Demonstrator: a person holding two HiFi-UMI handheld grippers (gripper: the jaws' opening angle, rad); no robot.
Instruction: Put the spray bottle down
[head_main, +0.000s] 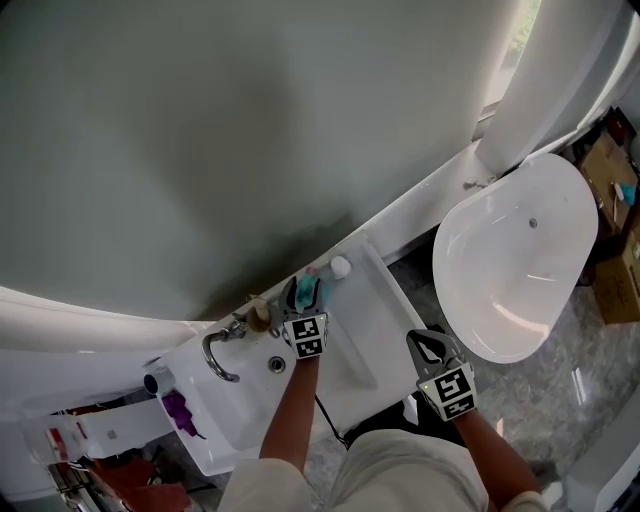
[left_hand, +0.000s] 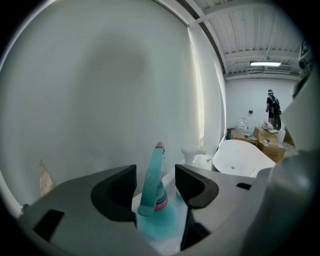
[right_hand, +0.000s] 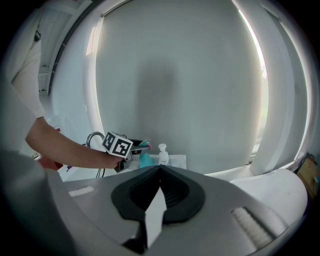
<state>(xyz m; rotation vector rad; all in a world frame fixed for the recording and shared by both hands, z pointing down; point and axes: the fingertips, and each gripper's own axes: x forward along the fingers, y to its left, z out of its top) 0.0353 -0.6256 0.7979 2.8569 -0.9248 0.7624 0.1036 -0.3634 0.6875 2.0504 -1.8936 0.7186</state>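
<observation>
The teal spray bottle (left_hand: 152, 192) with a pink collar stands upright on the white sink counter (head_main: 375, 330), close to the wall. My left gripper (left_hand: 155, 175) is open around it, and a gap shows between each pad and the bottle. In the head view the spray bottle (head_main: 309, 291) shows between the fingers of the left gripper (head_main: 303, 298). My right gripper (head_main: 430, 346) hangs off the counter's front edge, shut with its tips touching and nothing held. In the right gripper view the right gripper (right_hand: 160, 169) points at the spray bottle (right_hand: 145, 159) from a distance.
A white pump bottle (head_main: 341, 266) stands just right of the spray bottle. The chrome faucet (head_main: 216, 358) and drain (head_main: 277, 365) lie to the left, with a purple object (head_main: 178, 411) beyond. A white bathtub (head_main: 515, 260) and cardboard boxes (head_main: 617, 288) are at the right.
</observation>
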